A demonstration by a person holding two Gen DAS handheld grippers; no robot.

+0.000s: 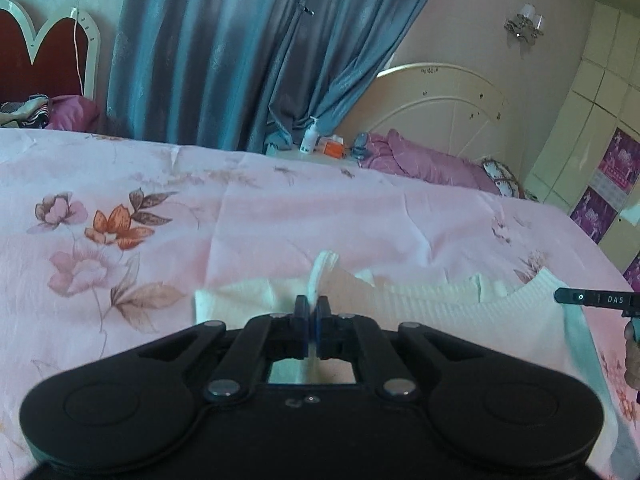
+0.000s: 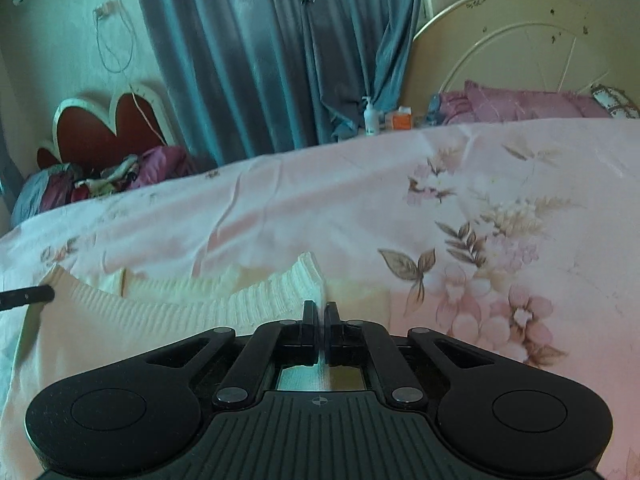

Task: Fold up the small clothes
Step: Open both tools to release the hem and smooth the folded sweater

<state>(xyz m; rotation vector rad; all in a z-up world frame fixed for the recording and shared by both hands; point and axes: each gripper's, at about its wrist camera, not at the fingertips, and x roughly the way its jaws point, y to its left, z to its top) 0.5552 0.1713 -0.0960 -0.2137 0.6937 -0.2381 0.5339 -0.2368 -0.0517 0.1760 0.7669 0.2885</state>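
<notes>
Claws left (image 1: 312, 314) and right (image 2: 320, 322) each pinch the white knit garment (image 1: 440, 320), stretched lengthwise between them across the bed (image 1: 120, 168).

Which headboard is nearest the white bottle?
The cream arched headboard, right beside the white bottle; the red heart-shaped headboard stands beyond the curtain.
</notes>
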